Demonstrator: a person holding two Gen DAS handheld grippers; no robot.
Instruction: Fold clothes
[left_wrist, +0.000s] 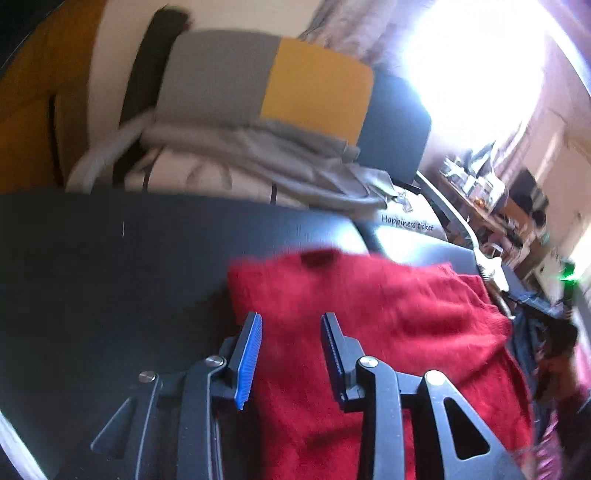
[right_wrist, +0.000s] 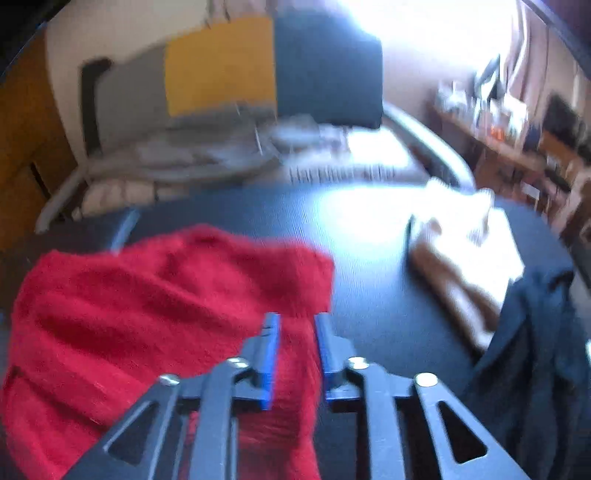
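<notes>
- Left wrist view: the left gripper (left_wrist: 291, 354) hangs over the red sweater (left_wrist: 369, 332), its blue-padded fingers (left_wrist: 249, 358) apart with red knit showing in the gap; no pad can be seen pressing on the cloth, so it reads as open and holding nothing
- Right wrist view: the right gripper (right_wrist: 295, 356) has its fingers apart by a narrower gap, over the sweater's right-hand border; a strip of red knit shows between the jaws, but blur hides whether the pads touch it, so a grip cannot be confirmed
- The red sweater lies bunched on the dark table (right_wrist: 369, 295), toward its near edge, with its far border rumpled rather than flat
- Risk: with neither pad clearly biting, a lift could slip off the fuzzy knit, or catch only one layer and drag the pile out of shape
- Risk: the two grippers sit at unequal openings, so a joint pull may skew the fold line
- Risk: the dark blue garment (right_wrist: 535, 350) lies near on the right side of the table, beside a pale folded item (right_wrist: 465, 251); a wide sweep could snag or shove either
- Risk: the sweater's near part reaches the table edge, so a pull toward the person might slide it off
</notes>
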